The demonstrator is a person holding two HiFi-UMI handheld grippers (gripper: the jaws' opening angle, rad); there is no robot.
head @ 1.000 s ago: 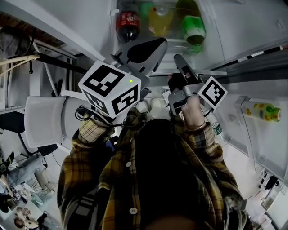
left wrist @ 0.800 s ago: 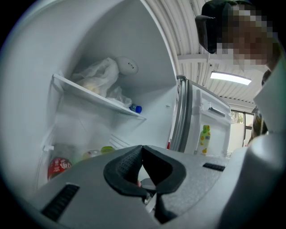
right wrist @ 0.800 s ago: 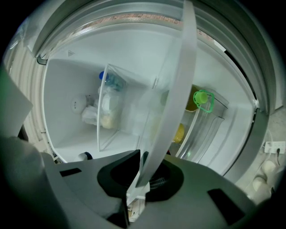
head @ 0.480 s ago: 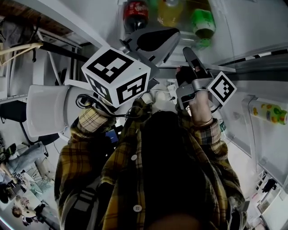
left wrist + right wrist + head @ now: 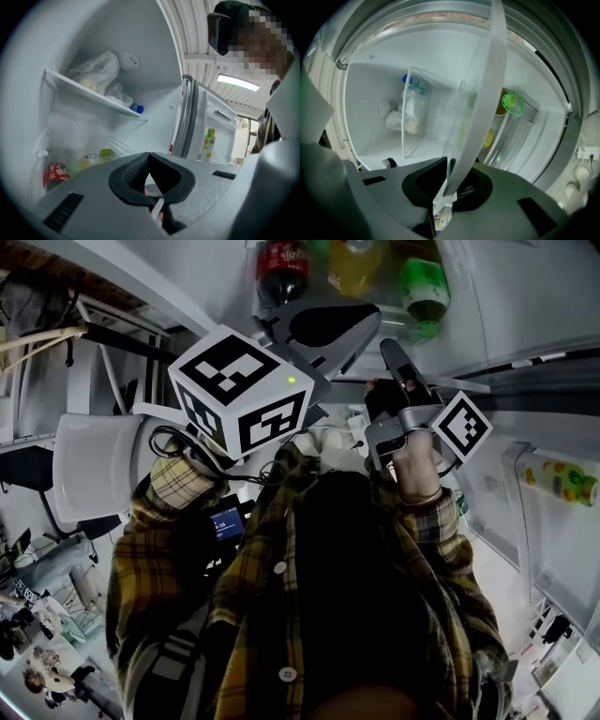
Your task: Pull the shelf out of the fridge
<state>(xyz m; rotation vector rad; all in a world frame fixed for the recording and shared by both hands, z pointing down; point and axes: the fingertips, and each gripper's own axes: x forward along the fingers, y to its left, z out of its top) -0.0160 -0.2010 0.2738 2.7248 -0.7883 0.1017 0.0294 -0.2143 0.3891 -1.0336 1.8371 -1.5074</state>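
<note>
Person in a plaid shirt (image 5: 281, 615) stands at the open fridge (image 5: 154, 89) with a hand-held gripper in each hand. The right gripper (image 5: 449, 165) has its fingers pinched on the pale front trim of a clear shelf (image 5: 480, 108). The shelf lies inside the compartment with its front edge toward the opening; whether it is fully seated cannot be told. The left gripper (image 5: 149, 158) hangs just beside the right one and points into the cabinet, its fingers pressed together on nothing.

An upper shelf (image 5: 93, 96) carries a plastic bag (image 5: 96, 70), with a blue-capped bottle (image 5: 137, 108) near one end of its front edge. Lower in the fridge, a cola bottle (image 5: 281, 263), a yellow bottle (image 5: 354, 263) and a green bottle (image 5: 422, 292) lie side by side, apparently beneath the gripped shelf.

The shelf looks like a rigid clear pane edged in plastic, so it is probably stiff, fairly light if bare, smooth under the pads and liable to crack if dropped. A single off-centre grip could let it skew and bind in its side supports. The front trim is the likely place to hold it, ideally with the two grippers well apart toward the front corners. A level, straight draw seems called for, and the back edge will want support as it leaves the supports.
</note>
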